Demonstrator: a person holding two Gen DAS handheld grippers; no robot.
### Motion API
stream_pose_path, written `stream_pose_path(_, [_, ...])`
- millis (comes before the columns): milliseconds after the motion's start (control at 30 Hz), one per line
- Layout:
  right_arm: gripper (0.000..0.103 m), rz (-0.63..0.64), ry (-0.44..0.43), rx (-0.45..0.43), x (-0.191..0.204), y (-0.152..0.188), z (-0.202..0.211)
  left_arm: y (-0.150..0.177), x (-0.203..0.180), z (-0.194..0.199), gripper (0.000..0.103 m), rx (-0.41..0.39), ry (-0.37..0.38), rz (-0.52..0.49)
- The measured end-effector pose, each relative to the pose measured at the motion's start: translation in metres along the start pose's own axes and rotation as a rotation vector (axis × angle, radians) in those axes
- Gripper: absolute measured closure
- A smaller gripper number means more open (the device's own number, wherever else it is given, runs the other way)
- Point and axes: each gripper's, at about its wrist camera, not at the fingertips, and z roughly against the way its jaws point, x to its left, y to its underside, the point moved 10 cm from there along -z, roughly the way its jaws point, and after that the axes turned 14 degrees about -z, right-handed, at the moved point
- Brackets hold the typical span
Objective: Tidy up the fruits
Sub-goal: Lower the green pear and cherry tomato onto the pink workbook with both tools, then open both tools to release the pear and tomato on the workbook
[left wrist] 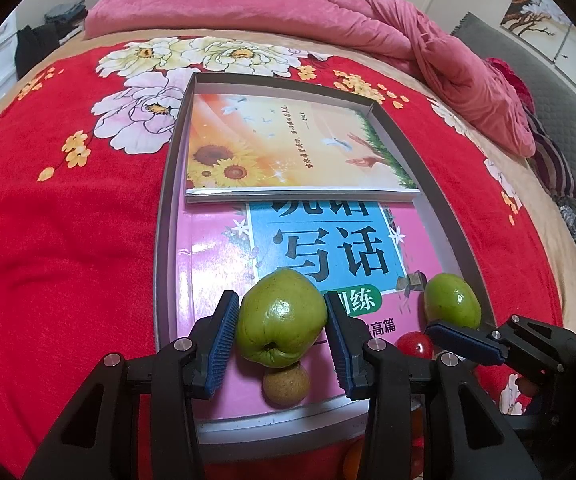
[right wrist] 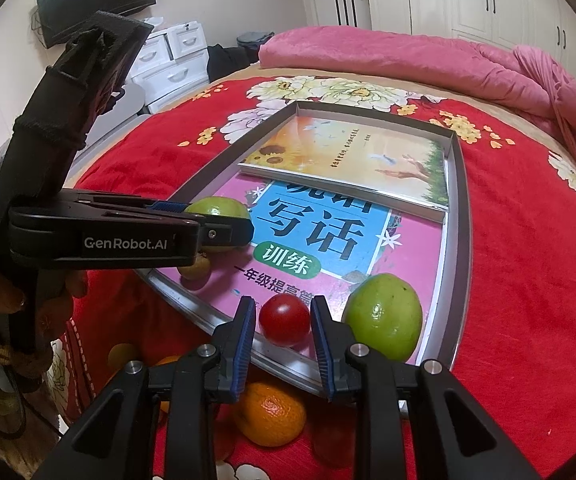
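One bed cover [left wrist: 67, 240], red with printed flowers, fills both views; a rumpled pink quilt [left wrist: 428, 40] lies along the upper edge of the frame.

One shallow grey tray [left wrist: 163, 216] sits mid-frame on the cover. It holds two books — a pink one [left wrist: 215, 280] flat on the tray floor and a sunflower-covered one [left wrist: 288, 148] overlapping its far end — and four fruits at the near end.

Fruits in the tray, by size: two green fruits, one red, one brown. The larger green fruit [left wrist: 281, 322] lies lower centre in the left wrist view, the second green fruit [left wrist: 452, 300] at lower right by the tray wall. The small red fruit [right wrist: 284, 319] lies just left of the second green one in the right wrist view; the small brown fruit [left wrist: 286, 384] is just below the larger green fruit.

Outside the tray, on the cover at the bottom of the right wrist view: one orange [right wrist: 269, 414], with further orange fruit partly hidden beside it — number unclear.

Left gripper [left wrist: 281, 328]: part open, pads pressed on both sides of the larger green fruit. Right gripper [right wrist: 283, 344]: jaws narrowed about the small red fruit; contact on both sides cannot be confirmed.
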Motion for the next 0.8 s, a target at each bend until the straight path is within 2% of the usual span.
stream_pose_path(100, [0.074, -0.001, -0.002, -0.005, 0.0, 0.0, 0.001, 0.0, 0.0, 0.0, 0.058, 0.001, 0.001, 0.0])
stream_pose_path(233, [0.064, 0.0, -0.014, -0.025, 0.002, 0.0, 0.006, 0.001, 0.0, 0.0, 0.058, 0.004, 0.002, 0.002])
stream_pose_path(400, [0.06, 0.009, -0.023, -0.065, 0.006, -0.004, 0.015, 0.002, 0.0, 0.001, 0.058, 0.007, -0.001, -0.002])
stream_pose_path(467, [0.055, 0.013, -0.016, -0.073, 0.006, -0.004, 0.017, 0.002, 0.0, 0.001, 0.058, 0.008, -0.004, -0.004])
stream_pose_path(800, [0.053, 0.012, -0.003, -0.097, 0.003, -0.005, 0.021, 0.001, 0.004, 0.007, 0.055, -0.005, -0.012, 0.006])
